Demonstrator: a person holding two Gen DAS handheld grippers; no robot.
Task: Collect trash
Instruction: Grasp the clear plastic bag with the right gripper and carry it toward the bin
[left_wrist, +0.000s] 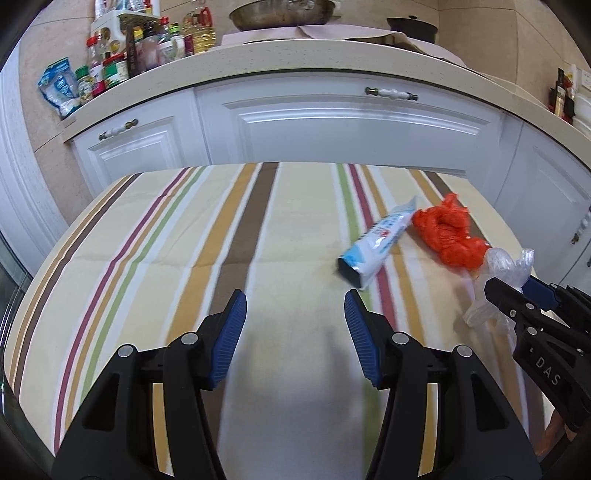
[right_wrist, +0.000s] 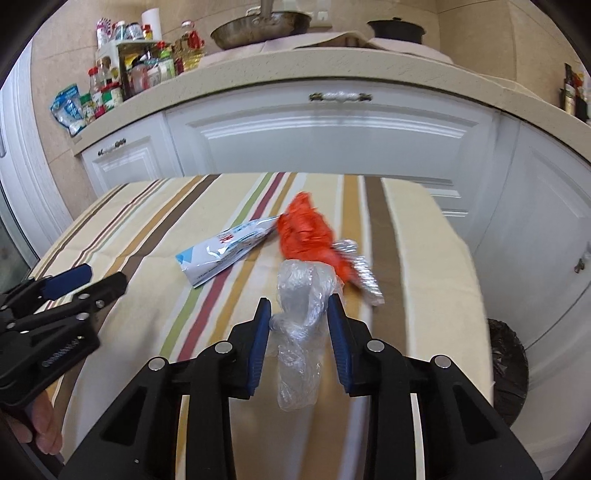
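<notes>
Trash lies on a table with a striped cloth (left_wrist: 147, 240). A blue and white toothpaste-style carton (left_wrist: 376, 240) (right_wrist: 225, 251) rests flat at mid table. Right of it sits a crumpled orange plastic bag (left_wrist: 447, 236) (right_wrist: 306, 232), with a crinkled silver wrapper (right_wrist: 365, 277) beside it. My right gripper (right_wrist: 299, 306) (left_wrist: 511, 286) is shut on a wad of clear plastic bag (right_wrist: 299, 332) (left_wrist: 498, 262), both pads touching its sides. My left gripper (left_wrist: 295, 299) (right_wrist: 107, 277) hovers open over bare cloth, left of the carton, with nothing between its fingers.
A bin with a black liner (right_wrist: 506, 369) stands on the floor off the table's right edge. White cabinets (left_wrist: 351, 122) run behind the table under a counter (left_wrist: 295, 55) with bottles, jars, a pan and a pot. A hand (right_wrist: 44, 424) grips the left tool.
</notes>
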